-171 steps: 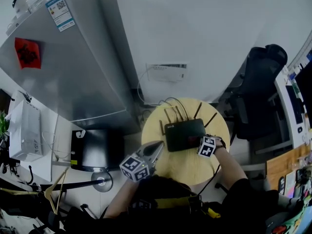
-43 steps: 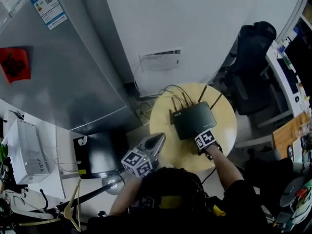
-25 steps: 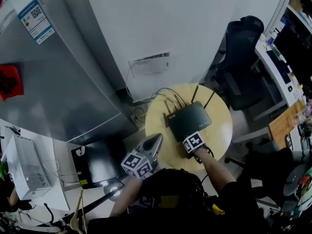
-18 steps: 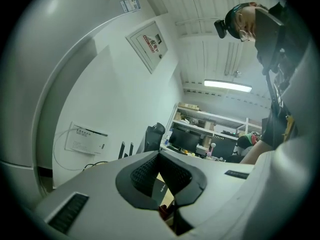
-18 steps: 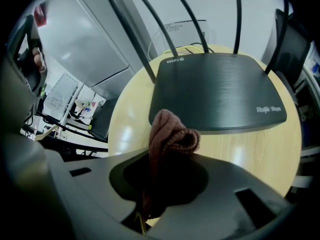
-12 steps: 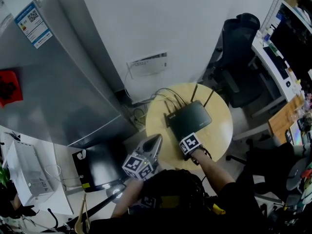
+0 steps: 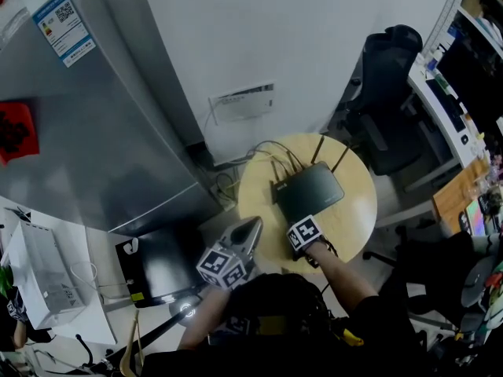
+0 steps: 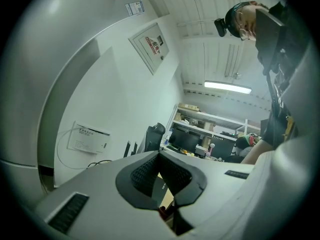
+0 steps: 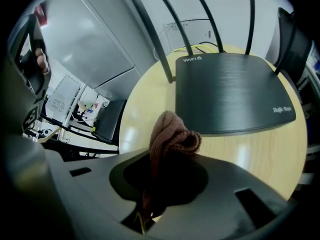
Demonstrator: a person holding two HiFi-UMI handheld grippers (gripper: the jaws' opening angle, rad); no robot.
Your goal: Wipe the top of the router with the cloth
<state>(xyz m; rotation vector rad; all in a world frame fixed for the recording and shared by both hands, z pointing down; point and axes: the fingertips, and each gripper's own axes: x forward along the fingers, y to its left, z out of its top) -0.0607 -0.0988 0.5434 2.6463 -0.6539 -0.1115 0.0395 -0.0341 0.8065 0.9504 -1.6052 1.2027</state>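
Round wooden table [image 7: 355, 210] is occupied by a black router [image 7: 311, 192], cloth [image 9: 170, 135] is clamped in right gripper [image 7: 302, 229] by its near edge, left gripper [image 7: 252, 228] is held closed, empty.

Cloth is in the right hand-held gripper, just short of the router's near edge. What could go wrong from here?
1. The router lies unheld on the table; the left hand-held gripper is shut, off to the side, so a stroke might shove it toward the cables.
2. Little cloth sticks out of the right hand-held gripper; its jaws may scrape the top.
3. The antennas could snag a long stroke.
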